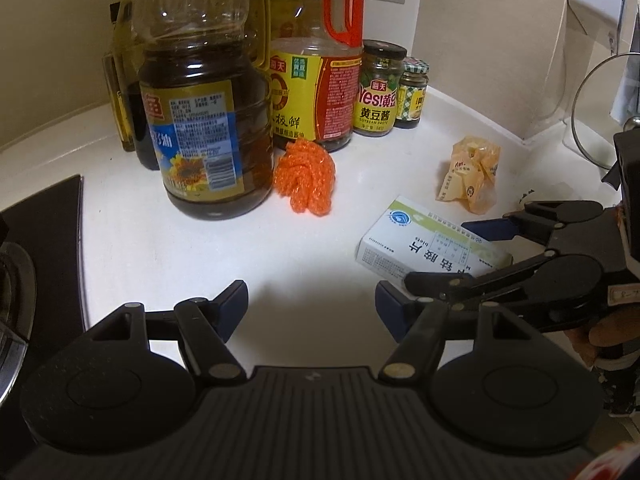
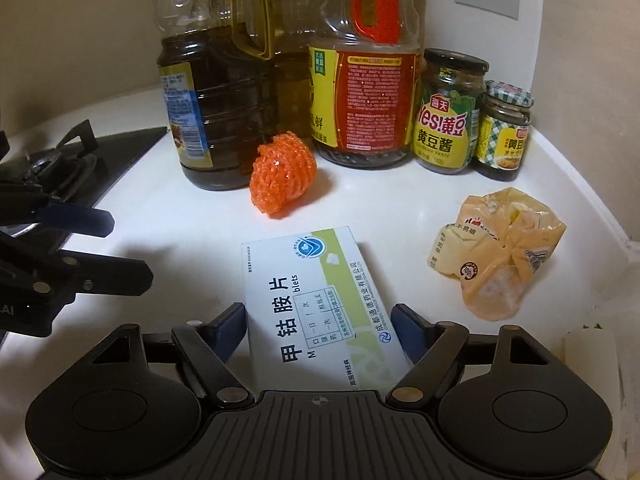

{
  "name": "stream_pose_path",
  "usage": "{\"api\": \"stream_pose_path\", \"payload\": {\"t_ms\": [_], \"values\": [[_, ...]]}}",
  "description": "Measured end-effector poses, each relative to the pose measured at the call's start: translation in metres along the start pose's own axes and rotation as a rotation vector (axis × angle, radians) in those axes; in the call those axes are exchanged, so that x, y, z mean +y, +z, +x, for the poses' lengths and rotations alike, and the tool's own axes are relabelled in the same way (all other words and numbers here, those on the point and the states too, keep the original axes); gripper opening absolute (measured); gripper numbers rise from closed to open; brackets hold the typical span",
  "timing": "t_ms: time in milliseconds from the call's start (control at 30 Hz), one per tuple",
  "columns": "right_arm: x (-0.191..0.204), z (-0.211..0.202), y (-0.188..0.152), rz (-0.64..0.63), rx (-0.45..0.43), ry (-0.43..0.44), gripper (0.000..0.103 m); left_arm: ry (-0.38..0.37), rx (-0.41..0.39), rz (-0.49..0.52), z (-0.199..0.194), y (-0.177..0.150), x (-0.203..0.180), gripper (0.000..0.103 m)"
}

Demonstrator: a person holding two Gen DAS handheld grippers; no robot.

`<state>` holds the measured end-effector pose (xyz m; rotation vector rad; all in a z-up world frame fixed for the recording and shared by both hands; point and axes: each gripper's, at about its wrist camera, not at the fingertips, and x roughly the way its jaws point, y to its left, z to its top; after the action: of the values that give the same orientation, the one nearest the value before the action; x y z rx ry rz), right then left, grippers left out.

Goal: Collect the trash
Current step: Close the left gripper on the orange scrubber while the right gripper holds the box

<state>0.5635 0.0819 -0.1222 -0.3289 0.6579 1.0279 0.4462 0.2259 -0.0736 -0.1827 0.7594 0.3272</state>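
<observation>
A white and green medicine box [image 2: 316, 304] lies flat on the white counter [image 2: 360, 208], its near end between the 2 fingers of the right gripper [image 2: 319, 322]. The blue pads [image 2: 408, 328] stand on either side of the box, very near its long edges; whether they press on it cannot be told from the right wrist view. From the left wrist view the right gripper [image 1: 436, 254] reaches in from the right edge, one finger over the box [image 1: 424, 244] and one on its near side.

The left gripper [image 1: 312, 304] hangs over bare counter with its fingers wide apart and nothing between them. In the right wrist view it shows at the left edge [image 2: 120, 246], above the corner of the black stove top [image 2: 120, 160].

A crumpled yellow wrapper [image 2: 496, 252] lies on the counter to the right of the box, apart from it. An orange mesh scrubber [image 2: 282, 174] sits beyond the box, just in front of the oil bottle [image 2: 216, 112] and beside the soy sauce bottle with a red handle [image 2: 368, 100]. 2 jars stand to the right of the bottles near the wall: a soybean paste jar [image 2: 448, 116] and a smaller jar with a checked lid [image 2: 504, 132]. A glass pot lid [image 1: 600, 108] leans at the far right in the left wrist view.
</observation>
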Motion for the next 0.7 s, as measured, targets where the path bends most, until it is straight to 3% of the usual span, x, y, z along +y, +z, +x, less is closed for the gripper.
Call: {"api": "stream_pose_path", "payload": {"t_ms": [367,700], "values": [[0.002,0.000,-0.001,-0.025,0.028,-0.036,0.075,-0.024,-0.018,0.043,0.015,0.013,-0.006,0.066],[-0.028,-0.051,0.013,0.149,-0.091,-0.154,0.075,-0.006,-0.058,0.112,0.041,0.037,-0.016,0.061]]}}
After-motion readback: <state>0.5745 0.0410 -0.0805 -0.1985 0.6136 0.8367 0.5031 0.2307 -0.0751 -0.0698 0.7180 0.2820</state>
